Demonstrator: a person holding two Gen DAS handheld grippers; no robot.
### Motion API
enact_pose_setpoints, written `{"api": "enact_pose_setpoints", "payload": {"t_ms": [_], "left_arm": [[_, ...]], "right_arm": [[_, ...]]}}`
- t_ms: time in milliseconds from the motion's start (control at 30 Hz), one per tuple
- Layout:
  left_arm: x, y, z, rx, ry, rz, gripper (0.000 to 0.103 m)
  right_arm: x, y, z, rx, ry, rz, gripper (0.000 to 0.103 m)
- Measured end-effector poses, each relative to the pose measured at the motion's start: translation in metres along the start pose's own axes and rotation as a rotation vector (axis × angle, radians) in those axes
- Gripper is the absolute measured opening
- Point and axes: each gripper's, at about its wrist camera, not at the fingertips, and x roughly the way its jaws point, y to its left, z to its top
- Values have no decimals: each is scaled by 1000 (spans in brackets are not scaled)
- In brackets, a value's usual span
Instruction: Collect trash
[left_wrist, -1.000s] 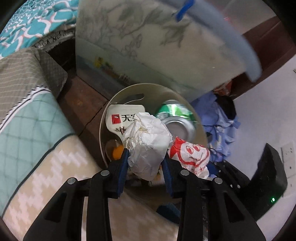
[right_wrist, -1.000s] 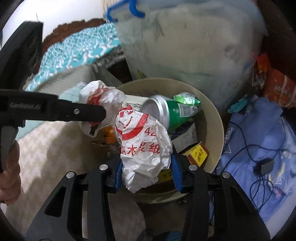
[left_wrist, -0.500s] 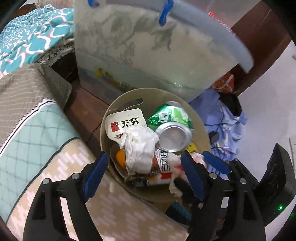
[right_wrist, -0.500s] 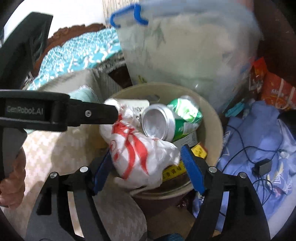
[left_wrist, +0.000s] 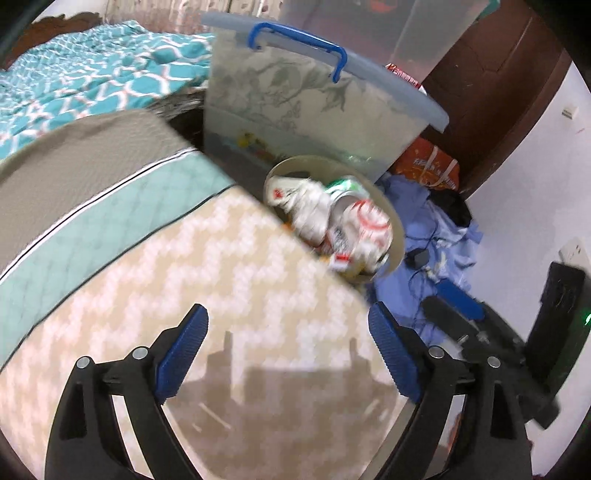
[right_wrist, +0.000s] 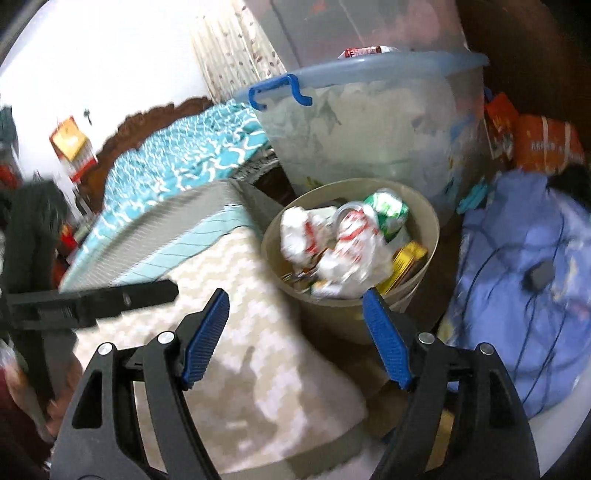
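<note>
The beige waste bin (right_wrist: 424, 229) stands on the floor against the corner of the bed (left_wrist: 221, 266), just in front of a clear storage box with blue handles (left_wrist: 314, 107). It is heaped to the rim: two crumpled white wrappers with red print (right_wrist: 351, 254), a green drink can (right_wrist: 388, 208) lying on its side behind them, and a yellow carton (right_wrist: 408, 258) wedged against the bin's right wall.

Both tools are empty. The left gripper (left_wrist: 288, 354) hangs above the patterned bed cover, back from the bin, its blue-padded fingers spread wide with nothing between them. The right gripper (right_wrist: 295, 339) is likewise spread wide, its right finger (right_wrist: 386, 339) overlapping the bin's near rim in the view; whether it touches the rim cannot be told.

Judging from this, the pieces now in the bin are dealt with, and no further trash shows on the bed cover near the bin. To the right of the bin lie blue clothes with a cable and charger (right_wrist: 539, 273), and orange packets (right_wrist: 546, 147) beyond them; whether those count as trash cannot be told. What remains, if anything, lies outside these views.
</note>
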Motion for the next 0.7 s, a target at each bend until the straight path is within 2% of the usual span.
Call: {"api": "enact_pose_setpoints", "payload": {"t_ms": [200,367,467,700], "left_arm": [[-31,16,-45,-3,-42,112,86],[-57,18,-73,41,-99,214,89],[-72,16,-87,55,-133,239,94],[-101,22,-109,38,-182,248,94]], "right_arm": [[-16,20,-34,112,-29,14,80],[-23,34,-53,162,-22,15,82],[-28,44,-61,175,-22,18,84],[-42,69,-72,149,-35,2,92]]}}
